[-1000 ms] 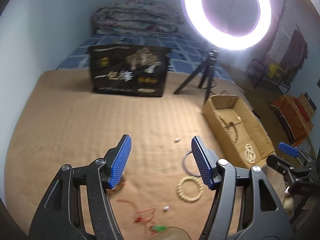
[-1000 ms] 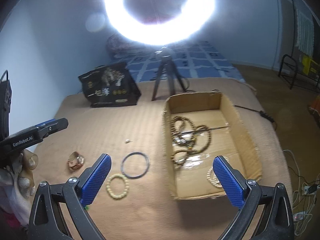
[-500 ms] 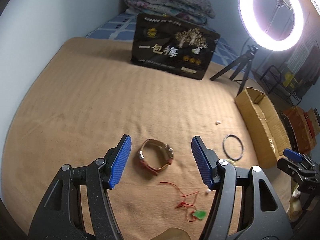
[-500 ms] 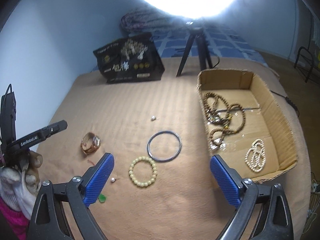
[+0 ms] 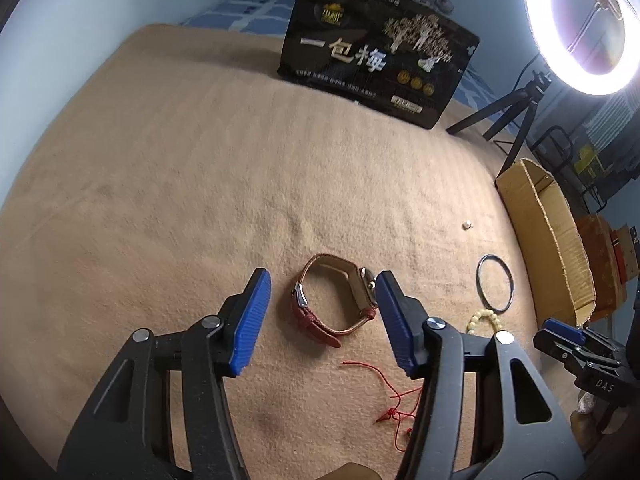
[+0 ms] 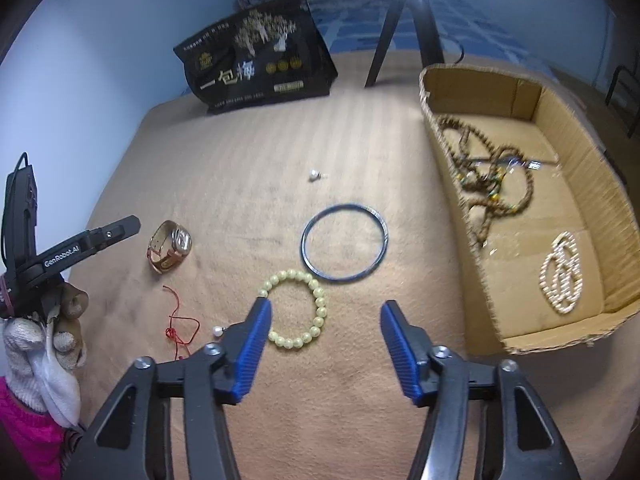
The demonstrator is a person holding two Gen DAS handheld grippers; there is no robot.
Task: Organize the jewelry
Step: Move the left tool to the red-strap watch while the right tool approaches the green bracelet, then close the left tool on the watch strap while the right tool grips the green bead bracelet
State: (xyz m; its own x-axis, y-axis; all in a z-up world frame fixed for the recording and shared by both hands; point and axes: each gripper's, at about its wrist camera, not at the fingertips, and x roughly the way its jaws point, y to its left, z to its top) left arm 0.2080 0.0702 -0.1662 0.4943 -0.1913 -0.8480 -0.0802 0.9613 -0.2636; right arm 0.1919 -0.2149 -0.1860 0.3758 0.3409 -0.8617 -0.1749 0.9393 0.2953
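Left gripper (image 5: 320,316): jaws closing, the watch (image 5: 334,300) between the blue pads; the right pad looks at the watch case, but contact cannot be told, and the left pad stands clear of the strap.
Watch: lies on the tan blanket (image 5: 160,184), red strap buckled in a loop.
Right gripper (image 6: 324,344): jaws closing, pads not pressing anything; the left pad overlaps the edge of the bead bracelet (image 6: 298,308).
Bead bracelet: pale yellow-green, flat on the blanket, touching the bangle (image 6: 344,242).
Bangle: dark thin ring, between the bracelet and the box (image 6: 560,128).
Box: open cardboard, holds brown bead strands (image 6: 488,176) and a white pearl strand (image 6: 560,272).
Red cord (image 5: 384,392): loose on the blanket, just beside the watch.
Earring (image 6: 315,176): small, pale, apart from the rest.
Black bag (image 5: 376,48): upright at the blanket's far edge.
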